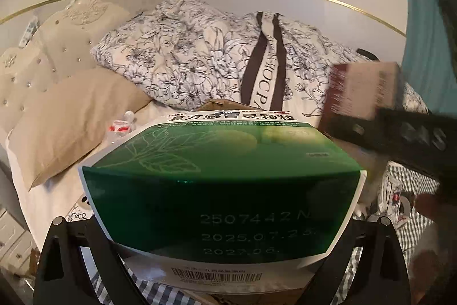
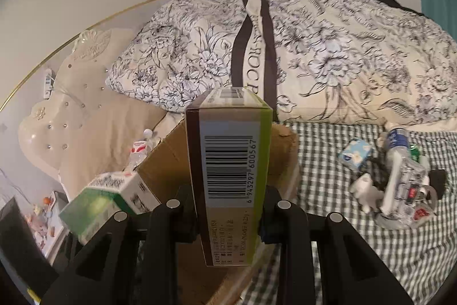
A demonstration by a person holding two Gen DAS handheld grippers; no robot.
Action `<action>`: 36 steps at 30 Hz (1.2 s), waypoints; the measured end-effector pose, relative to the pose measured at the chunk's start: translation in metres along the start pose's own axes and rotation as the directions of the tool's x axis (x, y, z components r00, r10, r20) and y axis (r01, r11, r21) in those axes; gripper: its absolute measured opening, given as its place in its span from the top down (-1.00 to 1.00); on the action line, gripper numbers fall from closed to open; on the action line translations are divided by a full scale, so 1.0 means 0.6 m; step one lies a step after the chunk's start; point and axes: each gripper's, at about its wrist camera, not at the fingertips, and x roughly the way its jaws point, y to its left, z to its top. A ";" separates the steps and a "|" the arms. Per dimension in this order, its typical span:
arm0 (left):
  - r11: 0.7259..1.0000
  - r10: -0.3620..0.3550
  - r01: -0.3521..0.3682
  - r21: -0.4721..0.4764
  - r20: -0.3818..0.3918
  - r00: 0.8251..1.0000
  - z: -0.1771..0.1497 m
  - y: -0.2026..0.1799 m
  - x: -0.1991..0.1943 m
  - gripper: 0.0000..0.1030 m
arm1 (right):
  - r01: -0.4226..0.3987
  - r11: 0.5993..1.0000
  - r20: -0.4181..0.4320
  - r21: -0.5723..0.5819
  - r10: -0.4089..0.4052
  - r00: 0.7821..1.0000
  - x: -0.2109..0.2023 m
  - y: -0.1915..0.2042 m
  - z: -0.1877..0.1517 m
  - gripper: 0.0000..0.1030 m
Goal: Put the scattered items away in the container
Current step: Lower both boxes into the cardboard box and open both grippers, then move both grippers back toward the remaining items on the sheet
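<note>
My left gripper (image 1: 221, 222) is shut on a wide green medicine box (image 1: 220, 179), which fills the lower middle of the left wrist view. In my right gripper (image 2: 228, 205), shut, a narrow tan and green carton with a barcode (image 2: 228, 162) stands upright. Both boxes hover over an open brown cardboard box (image 2: 162, 162) on the bed. From the right wrist view the green box (image 2: 97, 202) sits at the cardboard box's left edge. The tan carton (image 1: 362, 93) appears blurred at the right of the left wrist view. Only a flap of the cardboard box (image 1: 220, 104) shows there.
On the checked sheet (image 2: 328, 176) to the right lie a blue tissue pack (image 2: 357, 153), a plastic bottle (image 2: 397, 142), a white figure (image 2: 365, 190) and a clear pouch of small things (image 2: 408, 190). A floral duvet (image 2: 314, 53) lies behind, a beige pillow (image 1: 71, 119) and a small bottle (image 2: 140, 147) to the left.
</note>
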 end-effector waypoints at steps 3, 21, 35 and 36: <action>1.000 0.002 -0.002 0.021 -0.003 1.000 -0.010 -0.009 0.003 -1.00 | 0.001 1.000 0.034 0.011 -0.001 0.999 0.007 0.006 0.003 -0.15; 0.993 -0.118 0.117 -0.022 -0.019 0.993 -0.024 -0.032 -0.068 -1.00 | 0.239 0.966 0.231 0.104 -0.257 0.938 -0.198 -0.121 -0.059 -1.00; 0.958 -0.231 0.241 0.155 -0.081 0.970 -0.114 -0.178 -0.223 -1.00 | 0.341 0.903 0.237 0.260 -0.402 0.885 -0.405 -0.258 -0.223 -1.00; 0.954 -0.238 0.249 0.166 -0.086 0.968 -0.121 -0.189 -0.232 -1.00 | 0.345 0.901 0.242 0.264 -0.408 0.881 -0.417 -0.262 -0.231 -1.00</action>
